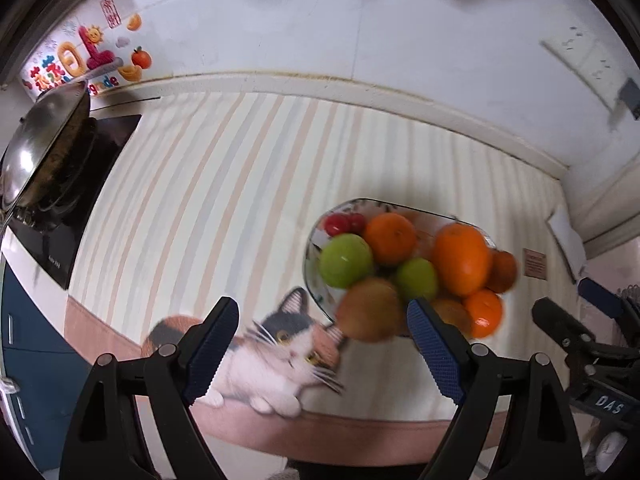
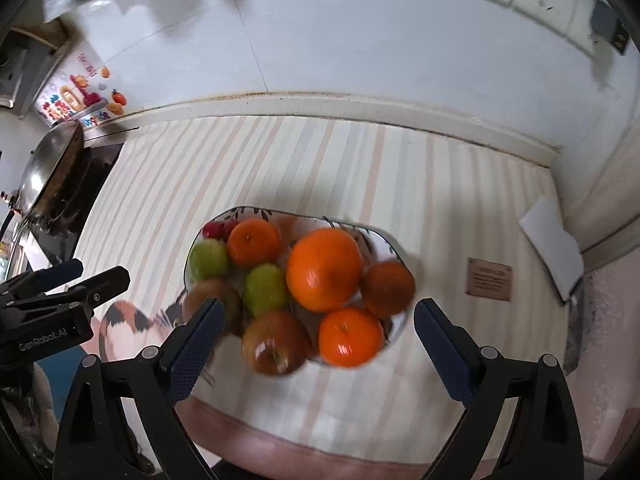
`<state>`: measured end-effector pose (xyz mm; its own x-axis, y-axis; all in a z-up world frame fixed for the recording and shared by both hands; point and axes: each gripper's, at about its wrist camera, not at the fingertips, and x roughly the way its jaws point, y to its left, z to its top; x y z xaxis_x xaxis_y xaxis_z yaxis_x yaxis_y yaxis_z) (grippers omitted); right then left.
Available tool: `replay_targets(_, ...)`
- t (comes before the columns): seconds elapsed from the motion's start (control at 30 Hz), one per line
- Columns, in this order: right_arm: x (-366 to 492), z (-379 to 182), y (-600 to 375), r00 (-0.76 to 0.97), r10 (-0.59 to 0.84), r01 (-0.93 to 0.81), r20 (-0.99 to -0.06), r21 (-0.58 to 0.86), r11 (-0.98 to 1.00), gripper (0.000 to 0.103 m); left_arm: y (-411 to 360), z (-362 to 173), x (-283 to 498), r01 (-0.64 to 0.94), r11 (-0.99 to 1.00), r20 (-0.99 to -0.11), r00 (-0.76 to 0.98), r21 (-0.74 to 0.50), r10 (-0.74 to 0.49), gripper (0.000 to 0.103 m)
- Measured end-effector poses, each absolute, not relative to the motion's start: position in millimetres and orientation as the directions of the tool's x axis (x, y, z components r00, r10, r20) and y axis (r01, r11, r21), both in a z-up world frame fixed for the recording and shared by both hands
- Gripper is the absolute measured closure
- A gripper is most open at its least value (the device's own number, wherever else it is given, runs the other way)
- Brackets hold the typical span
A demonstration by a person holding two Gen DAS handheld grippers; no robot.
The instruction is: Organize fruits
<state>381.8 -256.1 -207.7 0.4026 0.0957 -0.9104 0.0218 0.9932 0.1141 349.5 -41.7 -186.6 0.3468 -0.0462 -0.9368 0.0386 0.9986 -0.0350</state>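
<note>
I am holding both grippers spread and empty above the plate [image 2: 394,250] of fruits, the right gripper [image 2: 316,332] nearer, its fingers straddling the red apple [image 2: 276,342] at twelve o'clock, the left gripper [image 1: 322,334] seeing it at one o'clock.

Both wrist views look steeply down from above, near the counter, sharing the fruit plate [image 1: 316,240] [image 2: 390,246]

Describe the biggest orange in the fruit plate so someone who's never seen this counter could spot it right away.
On the striped cloth sits an oval plate heaped with fruit. The biggest orange lies near its middle, right of the two green apples, clearly larger than the small oranges around it.
</note>
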Motion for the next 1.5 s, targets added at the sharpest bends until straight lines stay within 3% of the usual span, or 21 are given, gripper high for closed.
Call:
replay_targets(0.97, 153, -61, -306, 0.66, 0.156, -0.092, -0.735, 0.127, 0.988, 0.004, -85, -59, 125, -0.067, 0.997, -0.788, 0.616, -0.031, 0.017, 0.017)
replay_targets(1.5, 84, -17, -302, 0.71, 0.134, -0.092, -0.691, 0.098, 0.991, 0.004, -82, -29, 73, -0.035, 0.999, -0.735, 0.678, -0.019, 0.01, 0.017)
